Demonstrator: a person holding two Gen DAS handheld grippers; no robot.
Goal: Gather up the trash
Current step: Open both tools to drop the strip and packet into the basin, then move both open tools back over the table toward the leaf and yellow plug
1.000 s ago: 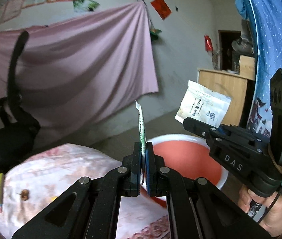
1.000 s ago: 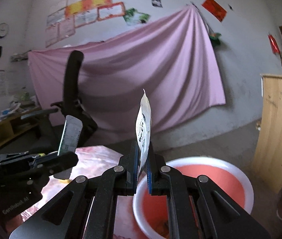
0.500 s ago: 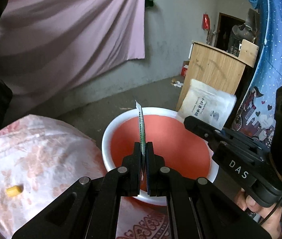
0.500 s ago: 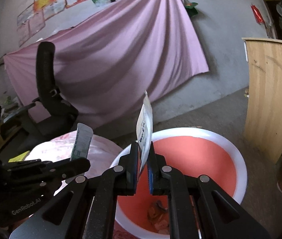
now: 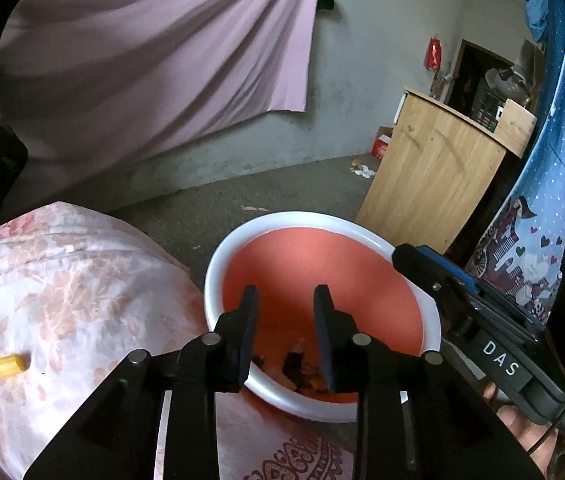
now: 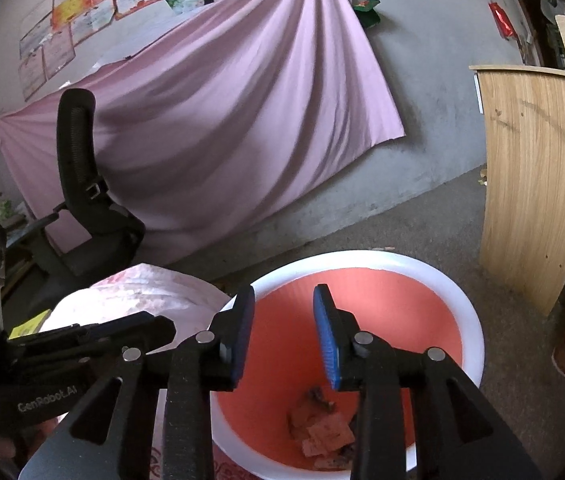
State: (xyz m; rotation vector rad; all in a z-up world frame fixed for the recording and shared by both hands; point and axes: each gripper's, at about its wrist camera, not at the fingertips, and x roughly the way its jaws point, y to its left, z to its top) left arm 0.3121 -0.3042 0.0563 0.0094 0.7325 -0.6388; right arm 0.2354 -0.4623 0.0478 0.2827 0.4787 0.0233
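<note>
1. The left hand-held gripper [image 5: 285, 304] tilts downward over the near rim of the red basin [image 5: 218, 256], its jaws spread with nothing between them; they have just been opening.
2. The right hand-held gripper [image 6: 282, 308] also tilts down over the basin, jaws apart and empty (blue pads [image 6: 324, 328] showing); they too have just been opening.
3. In the left wrist view the right hand-held gripper reaches in from 3 o'clock, its tip over the basin's rim; part of the hand [image 5: 522, 428] holding it shows at 4 o'clock.
4. Trash [image 6: 322, 432] lies in a heap on the basin's bottom, below both pairs of jaws.
5. The floral-covered surface [image 5: 62, 300] sits at 9 o'clock of the basin, touching it, with a small yellow piece [image 5: 10, 365] on it.
</note>
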